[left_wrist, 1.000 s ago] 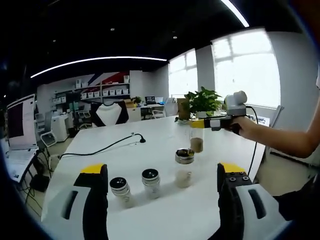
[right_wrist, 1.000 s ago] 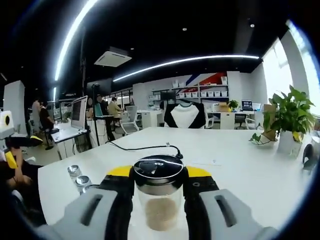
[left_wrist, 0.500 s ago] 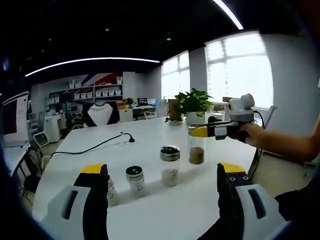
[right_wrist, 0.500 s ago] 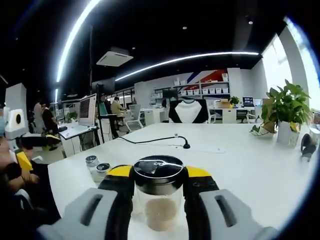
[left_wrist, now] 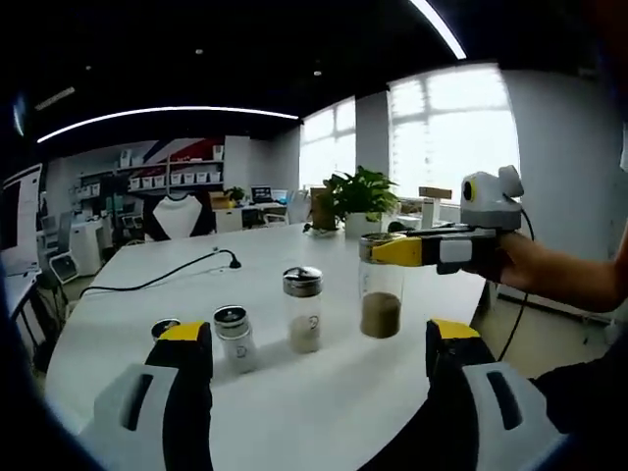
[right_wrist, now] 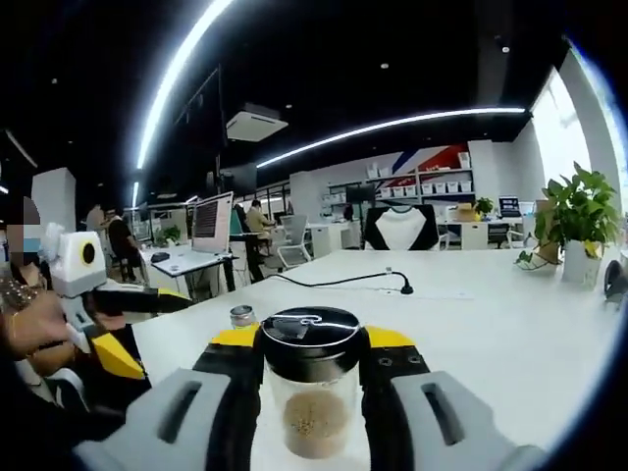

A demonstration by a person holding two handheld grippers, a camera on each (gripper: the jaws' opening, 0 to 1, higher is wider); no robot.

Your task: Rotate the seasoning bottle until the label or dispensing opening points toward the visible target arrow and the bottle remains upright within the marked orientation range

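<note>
Clear glass, black-lidded, the seasoning bottle (right_wrist: 312, 392) sits upright at centre frame, clenched in the right gripper (right_wrist: 312, 368) mid-turn, the left gripper (left_wrist: 319, 343) released; next seemingly more twisting without tipping.

On the table (left_wrist: 294, 383), three jars (left_wrist: 302, 309) stand left of the seasoning bottle (left_wrist: 380, 297) (upright)
</note>
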